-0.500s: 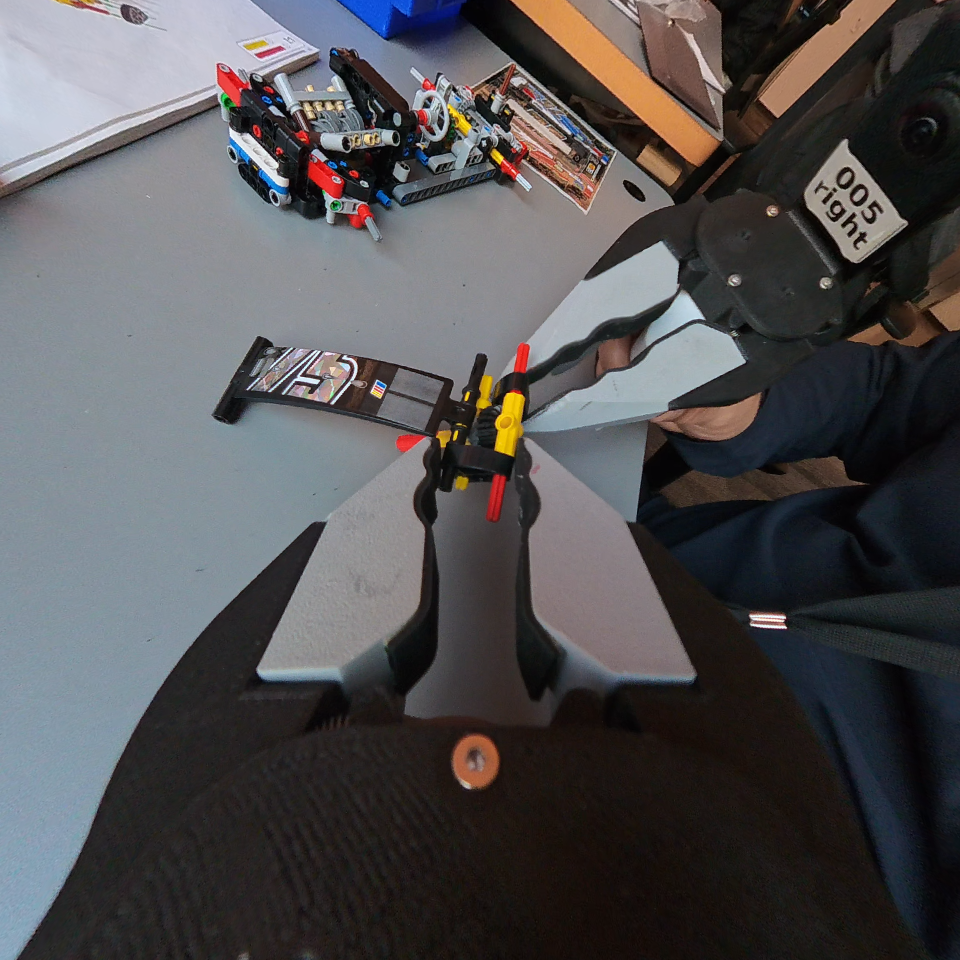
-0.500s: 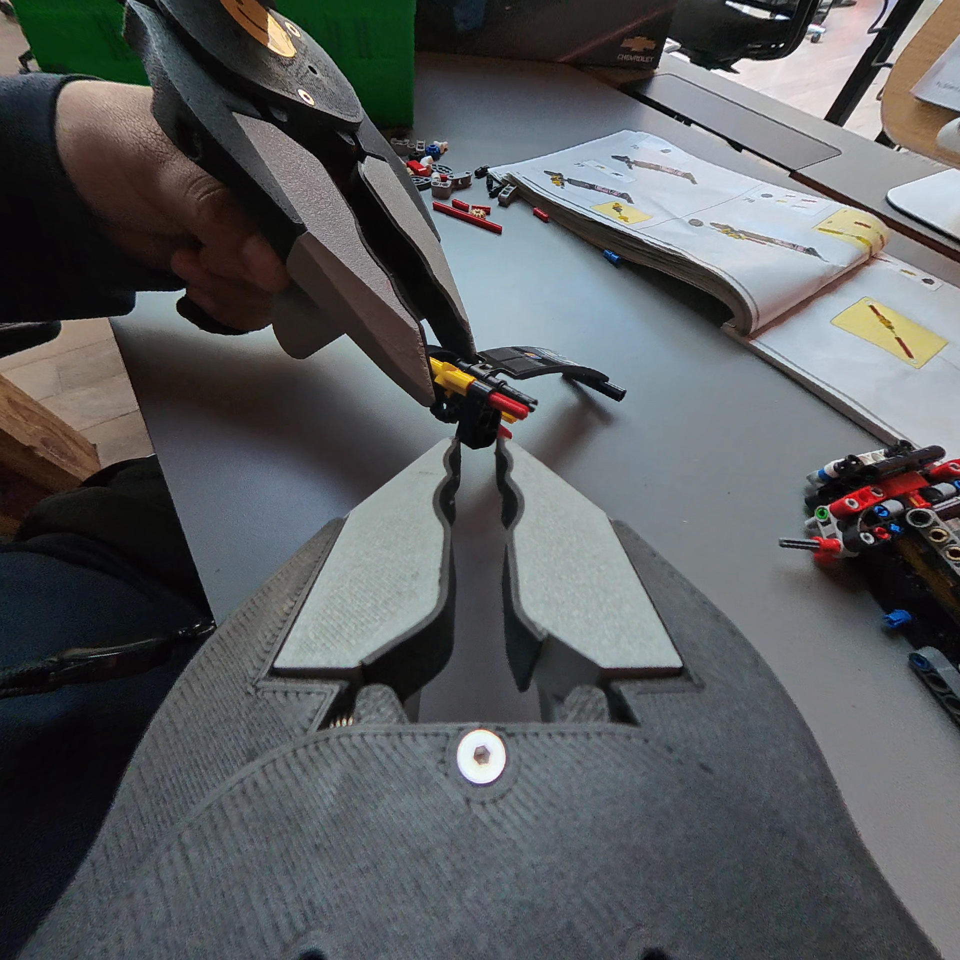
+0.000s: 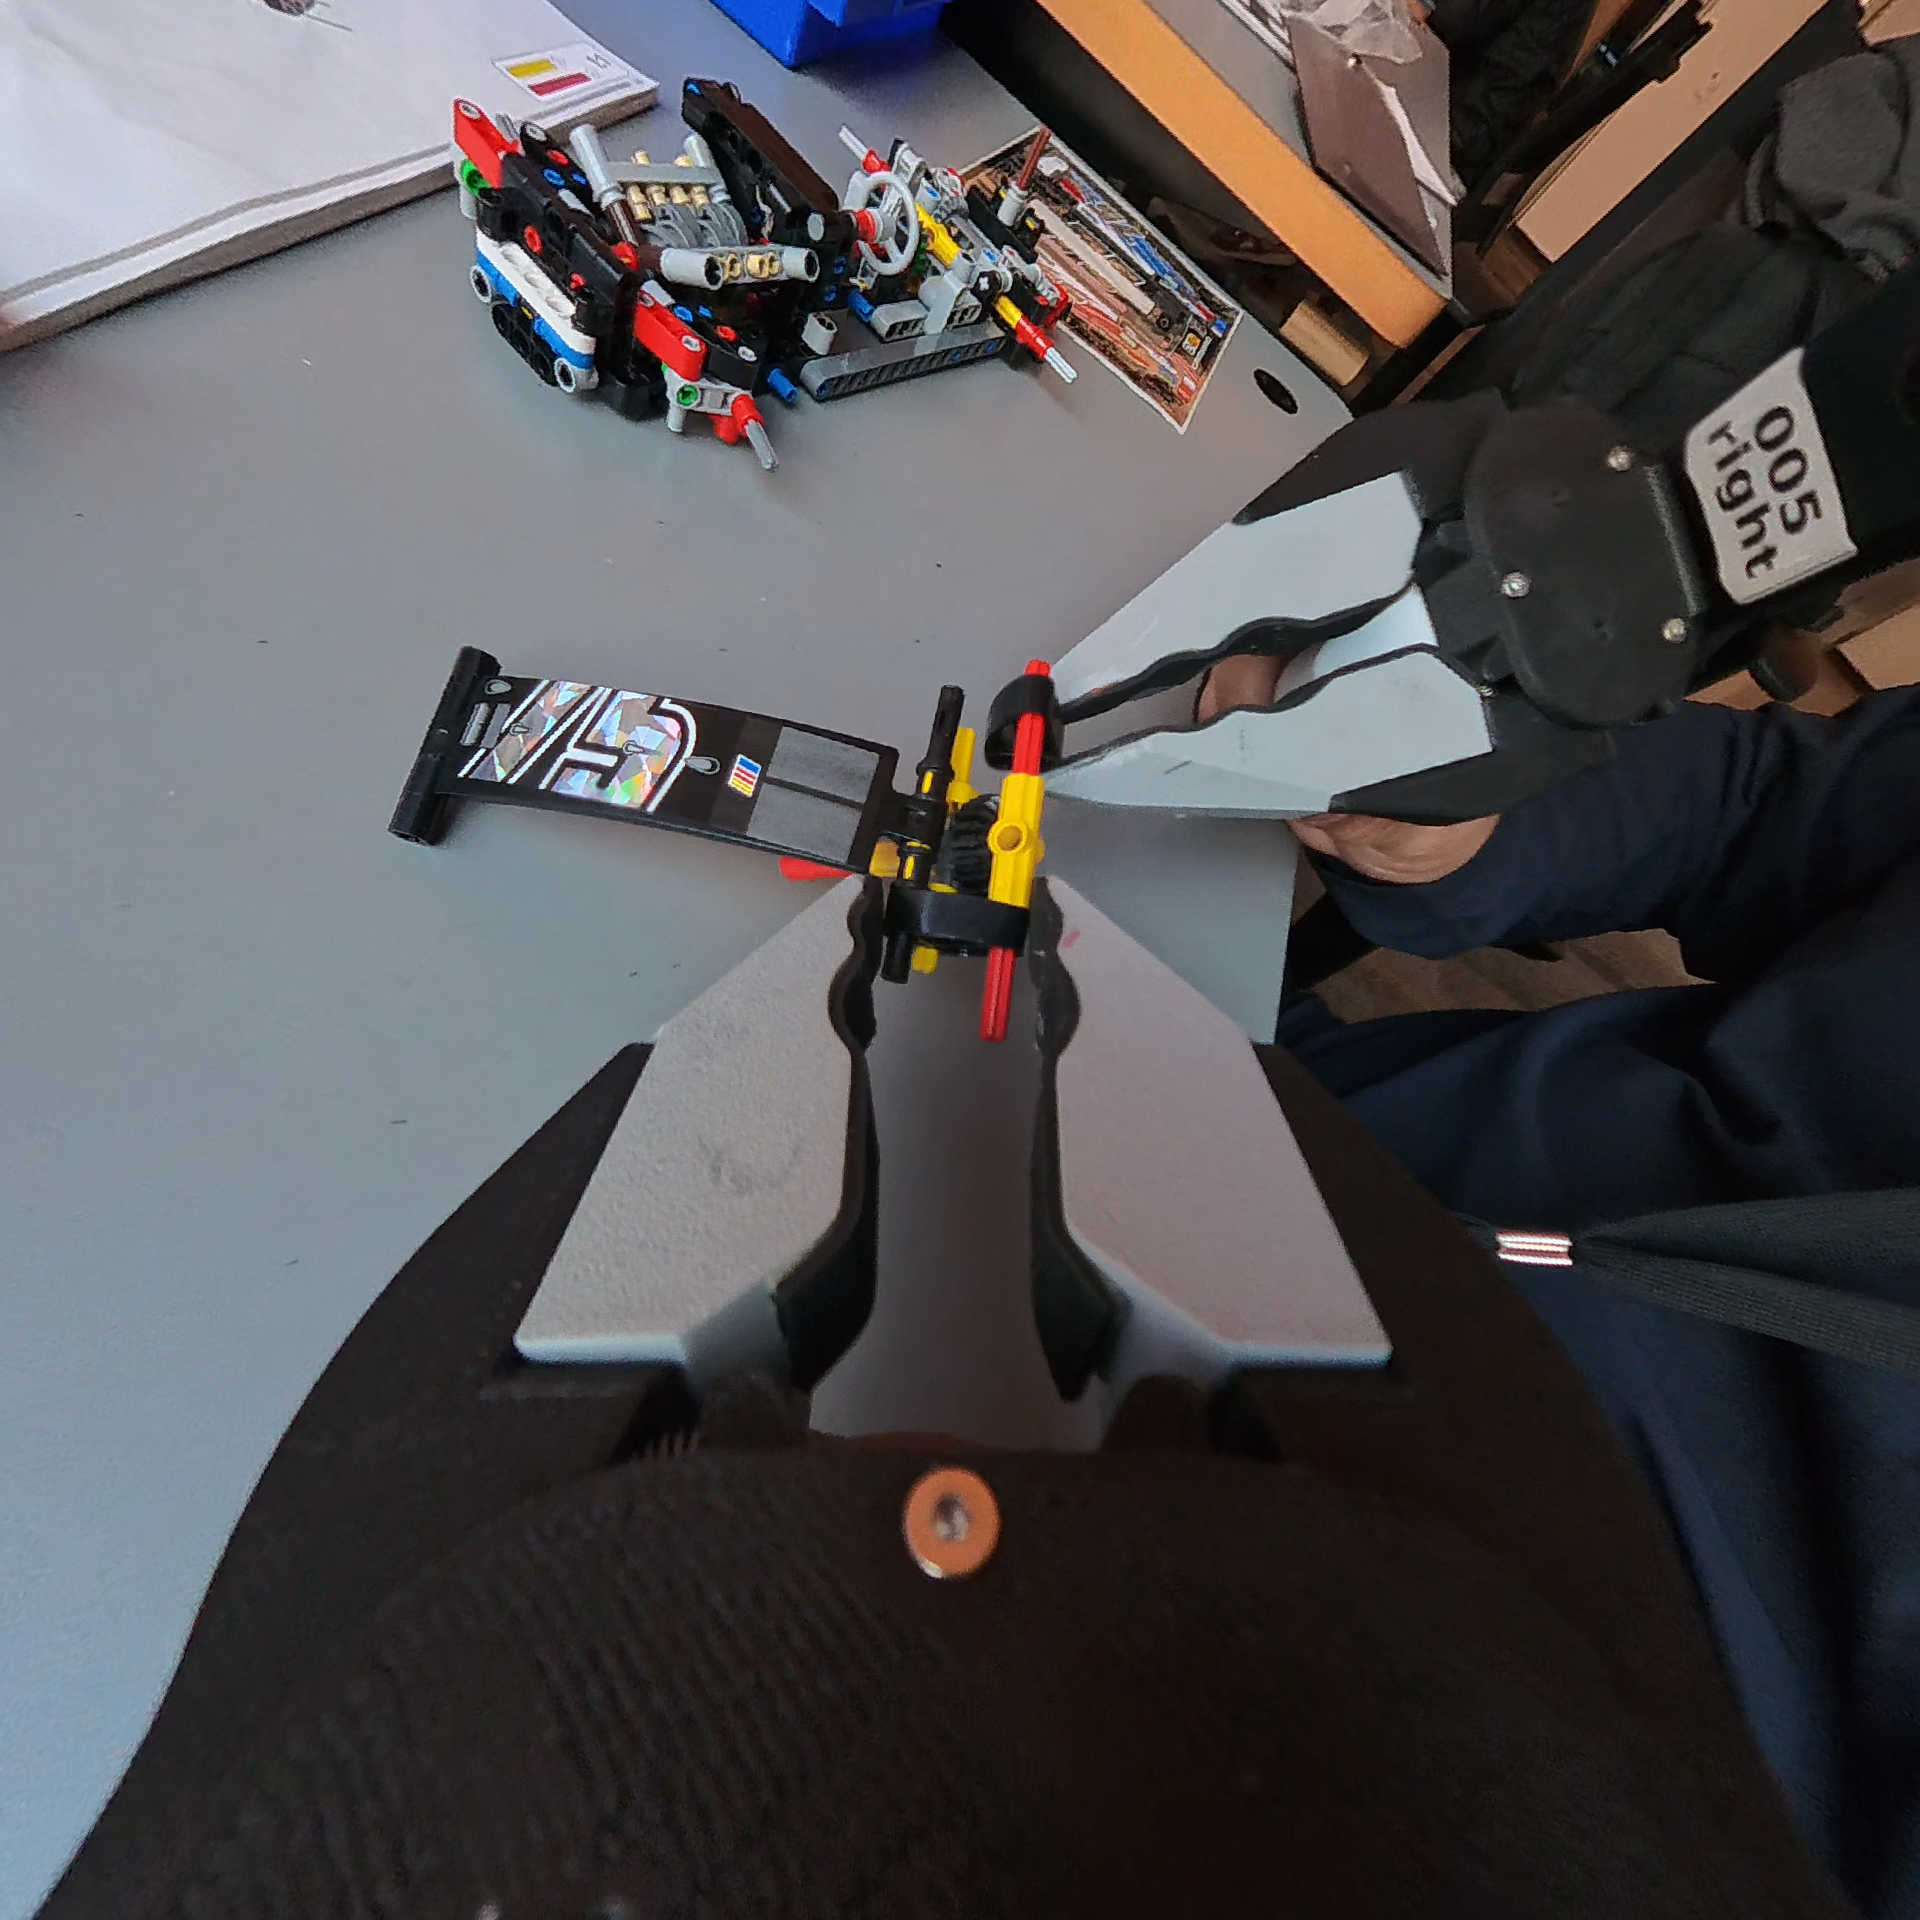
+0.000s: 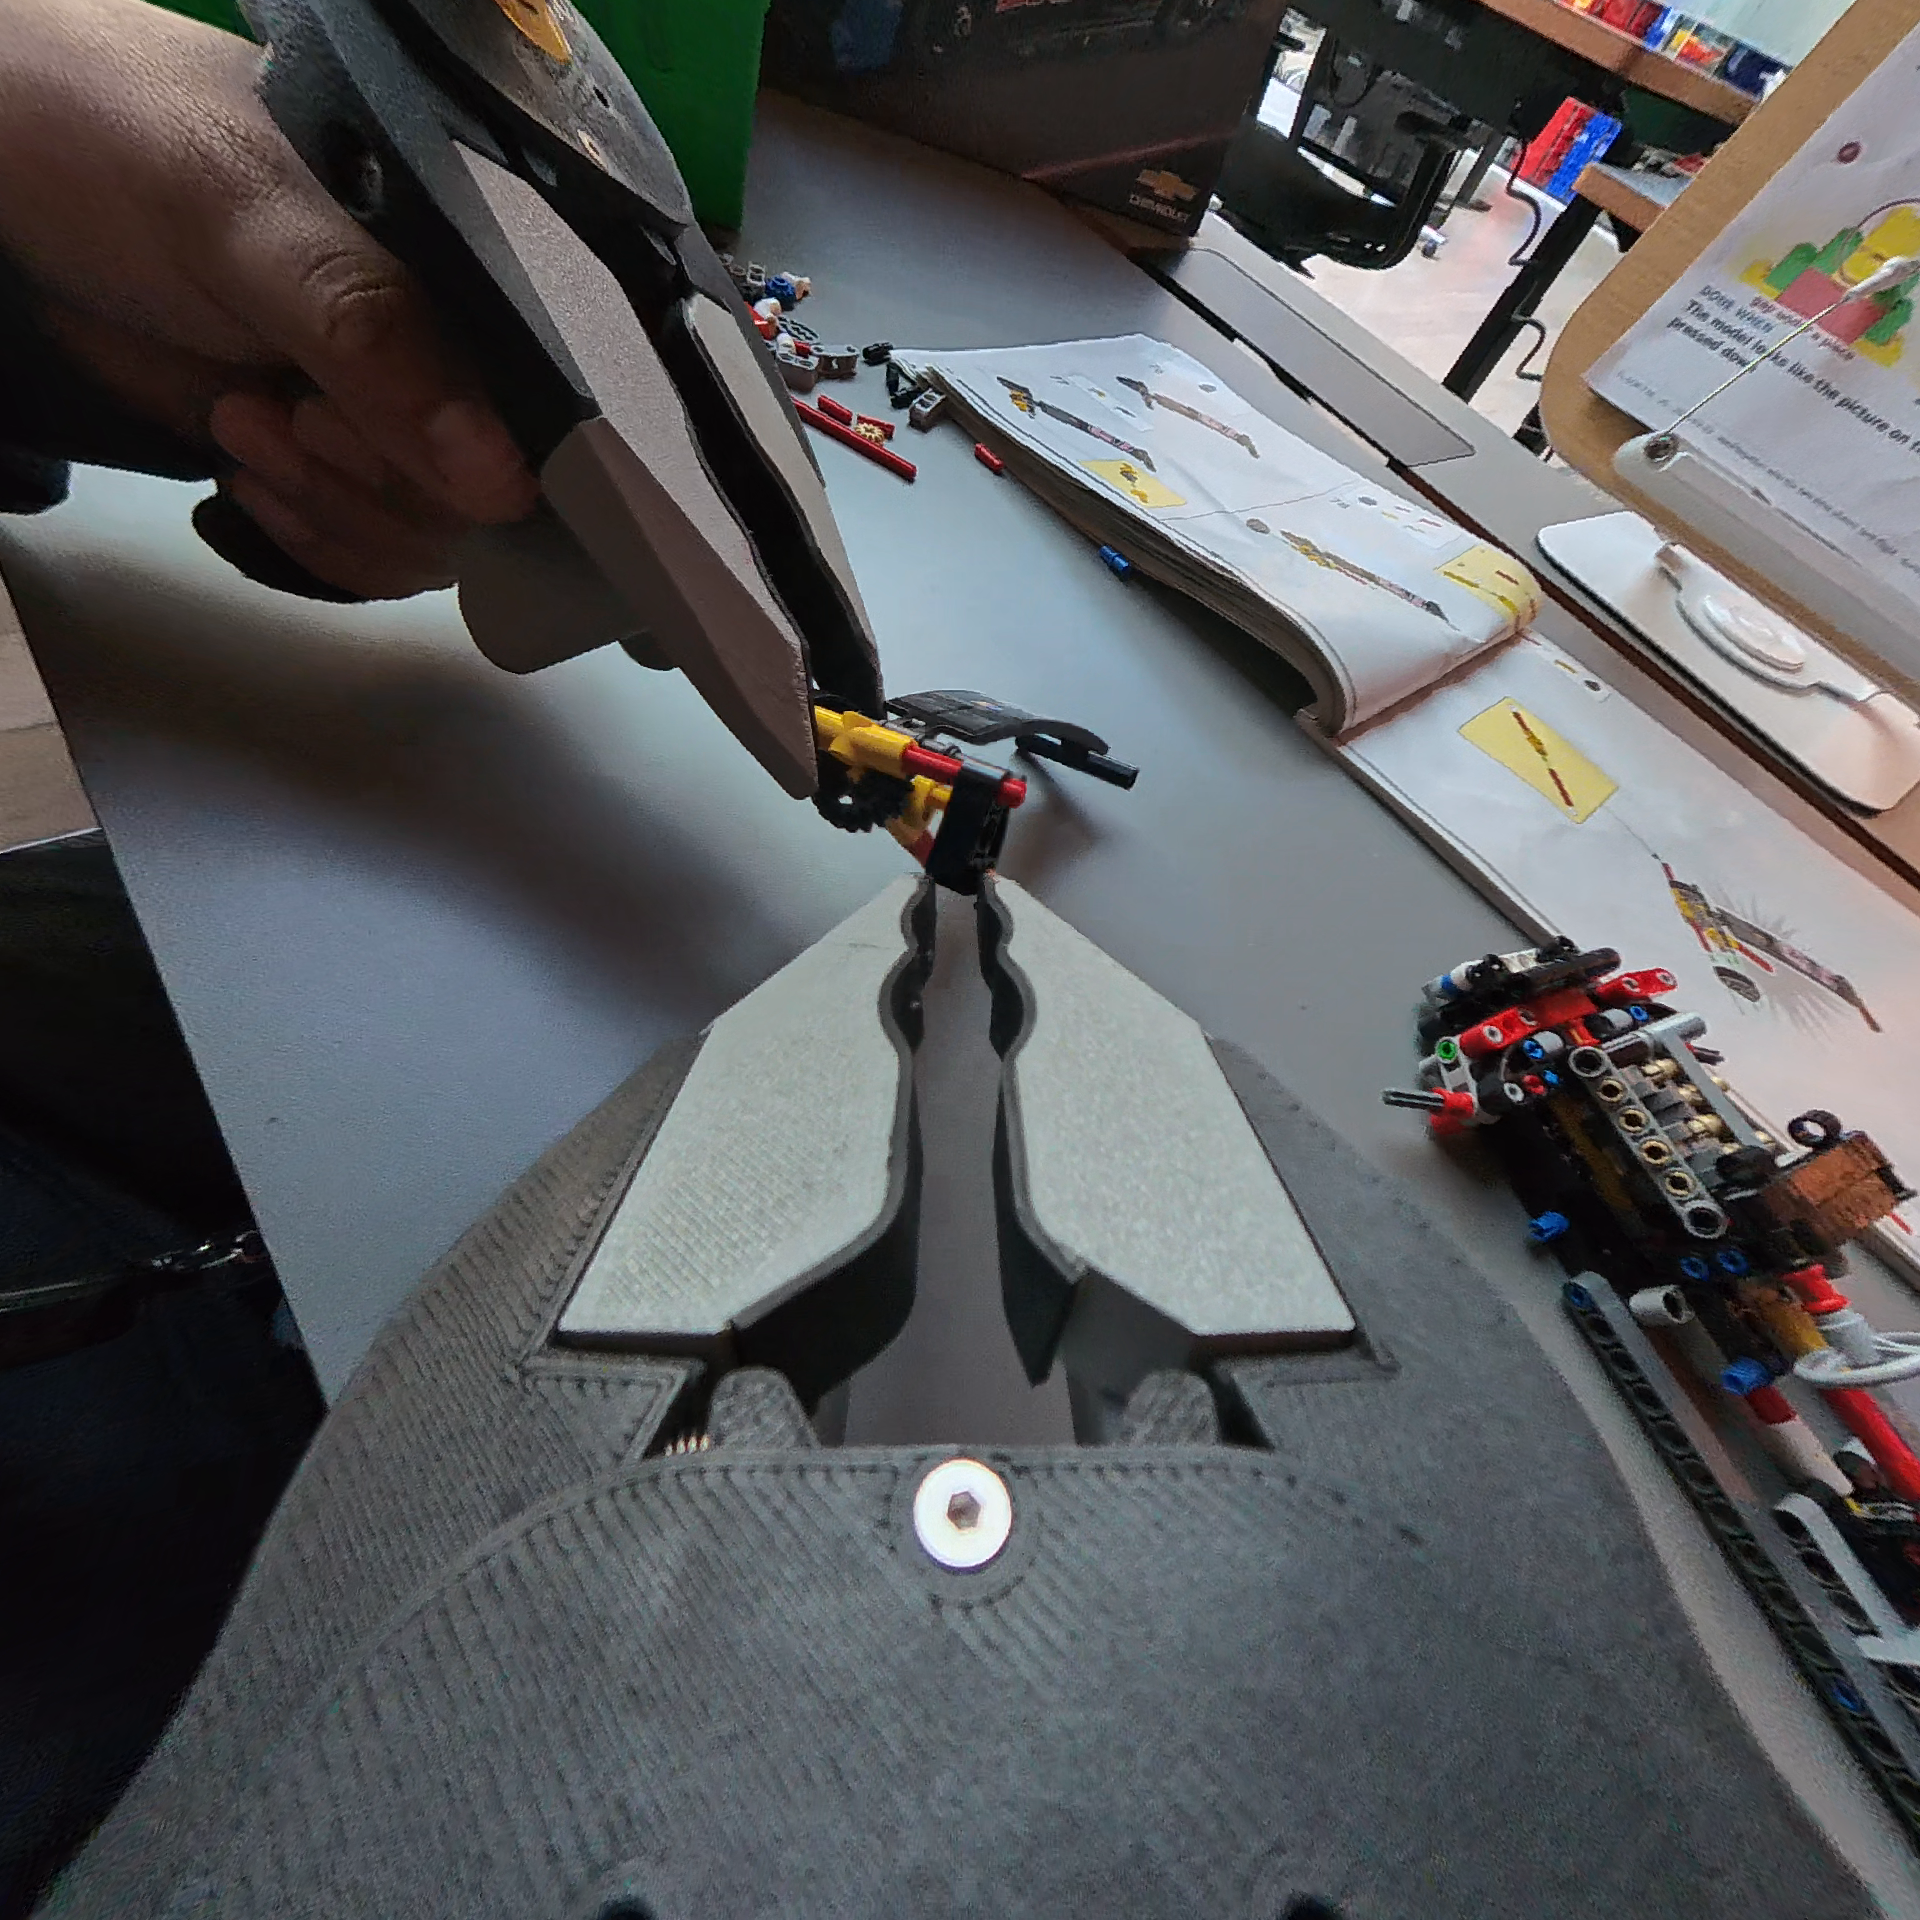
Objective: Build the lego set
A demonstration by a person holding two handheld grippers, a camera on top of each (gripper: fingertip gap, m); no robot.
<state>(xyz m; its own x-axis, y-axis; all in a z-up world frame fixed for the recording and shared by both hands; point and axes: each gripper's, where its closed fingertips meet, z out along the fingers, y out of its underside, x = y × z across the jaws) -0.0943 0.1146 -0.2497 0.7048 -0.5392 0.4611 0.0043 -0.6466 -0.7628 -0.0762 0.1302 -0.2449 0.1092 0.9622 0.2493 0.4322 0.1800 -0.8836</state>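
bystanders on a grey worktable

a grey table [image 3: 260, 644] carries an open instruction booklet [image 4: 1226, 488] at the far side, a half-built brick vehicle model [image 3: 644, 249] in black, red, blue and grey, and a printed sticker sheet [image 3: 1122, 270] just beside it. loose small parts [image 4: 831, 384], among them red rods, lie near the booklet's far end. a green bin [image 4: 675, 94] and a dark box [image 4: 1039, 83] stand at the far edge, a blue bin [image 3: 831, 26] near the model, and a stand holding a printed sheet [image 4: 1766, 312] at the right.
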